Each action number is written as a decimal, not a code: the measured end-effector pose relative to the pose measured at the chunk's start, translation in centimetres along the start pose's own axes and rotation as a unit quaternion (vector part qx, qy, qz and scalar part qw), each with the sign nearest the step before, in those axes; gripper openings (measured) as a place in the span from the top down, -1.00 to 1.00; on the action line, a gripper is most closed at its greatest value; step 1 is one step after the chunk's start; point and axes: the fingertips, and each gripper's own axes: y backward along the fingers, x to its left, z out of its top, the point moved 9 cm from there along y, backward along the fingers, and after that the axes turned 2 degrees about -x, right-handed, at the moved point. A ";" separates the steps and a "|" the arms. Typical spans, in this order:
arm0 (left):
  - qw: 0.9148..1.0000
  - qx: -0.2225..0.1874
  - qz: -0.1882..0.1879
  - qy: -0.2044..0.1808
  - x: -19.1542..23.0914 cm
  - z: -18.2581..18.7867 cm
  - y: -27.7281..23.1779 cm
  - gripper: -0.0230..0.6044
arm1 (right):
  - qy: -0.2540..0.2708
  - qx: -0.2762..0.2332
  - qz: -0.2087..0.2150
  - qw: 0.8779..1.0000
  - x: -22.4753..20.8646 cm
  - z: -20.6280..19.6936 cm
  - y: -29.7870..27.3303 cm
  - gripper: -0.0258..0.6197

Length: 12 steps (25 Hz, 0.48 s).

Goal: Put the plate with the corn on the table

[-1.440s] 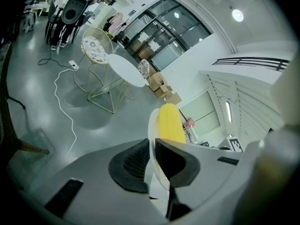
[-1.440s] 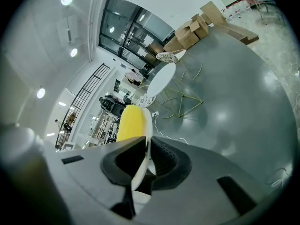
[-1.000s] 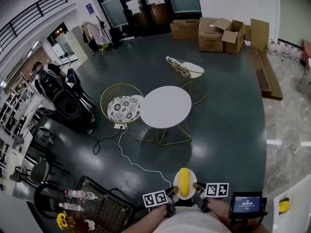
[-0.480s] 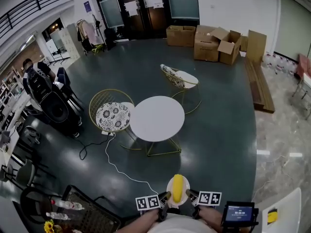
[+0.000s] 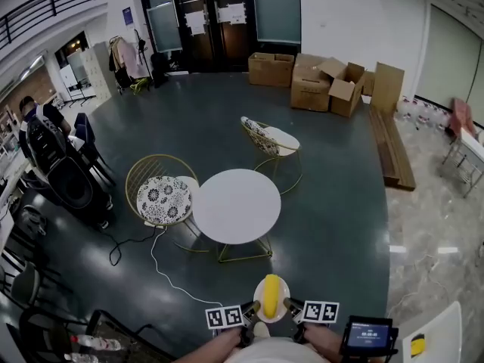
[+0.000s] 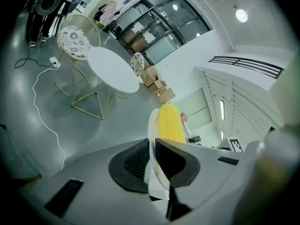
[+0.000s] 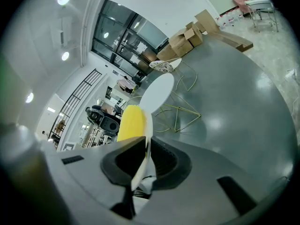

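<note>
A small white plate [image 5: 262, 311] with a yellow corn cob [image 5: 271, 293] on it hangs low in the head view, close to my body. My left gripper [image 5: 252, 308] is shut on the plate's left rim and my right gripper [image 5: 290, 305] is shut on its right rim. In the left gripper view the plate's edge [image 6: 153, 150] sits clamped between the dark pads, with the corn [image 6: 169, 123] beyond. The right gripper view shows the plate's rim [image 7: 145, 154] pinched the same way, corn [image 7: 131, 123] to its left. The round white table [image 5: 236, 205] stands ahead, well beyond the plate.
Two gold wire chairs stand by the table, one with a patterned cushion [image 5: 162, 197] at its left and one [image 5: 268, 137] behind it. A white cable [image 5: 162, 267] trails across the dark floor. Cardboard boxes [image 5: 327, 83] line the far wall. A seated person [image 5: 45, 134] is at the left.
The table, chairs and boxes have slid down and nearer in the head view, so I have moved forward. The plate with corn stays held between both grippers.
</note>
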 end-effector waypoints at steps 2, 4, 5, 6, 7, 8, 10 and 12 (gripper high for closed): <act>1.000 -0.002 -0.003 -0.002 0.5 1.1 -0.1 0.78 | 0.003 -0.004 -0.001 1.000 0.5 0.6 -1.0 0.79; 1.000 -0.002 -0.007 -0.004 1.0 2.0 -0.3 0.78 | 0.003 -0.008 -0.002 1.000 0.8 1.1 -1.7 0.79; 1.000 -0.002 -0.008 -0.006 1.1 2.4 -0.3 0.78 | 0.002 -0.009 -0.002 1.000 1.0 1.2 -2.0 0.79; 1.000 -0.002 -0.008 -0.007 1.2 2.8 -0.3 0.78 | 0.002 -0.008 -0.004 1.000 1.1 1.4 -2.3 0.79; 1.000 -0.002 -0.009 -0.007 1.3 3.0 -0.2 0.78 | 0.002 -0.006 -0.005 1.000 1.2 1.5 -2.5 0.79; 1.000 -0.003 -0.008 -0.004 1.4 3.2 -0.1 0.78 | 0.002 -0.004 -0.005 1.000 1.4 1.6 -2.8 0.79; 1.000 -0.008 -0.007 0.005 1.8 3.5 0.1 0.78 | 0.005 0.003 -0.006 1.000 1.8 1.9 -3.3 0.79; 1.000 -0.014 -0.007 0.016 2.4 3.7 0.3 0.78 | 0.012 0.011 -0.004 1.000 2.2 2.2 -4.0 0.79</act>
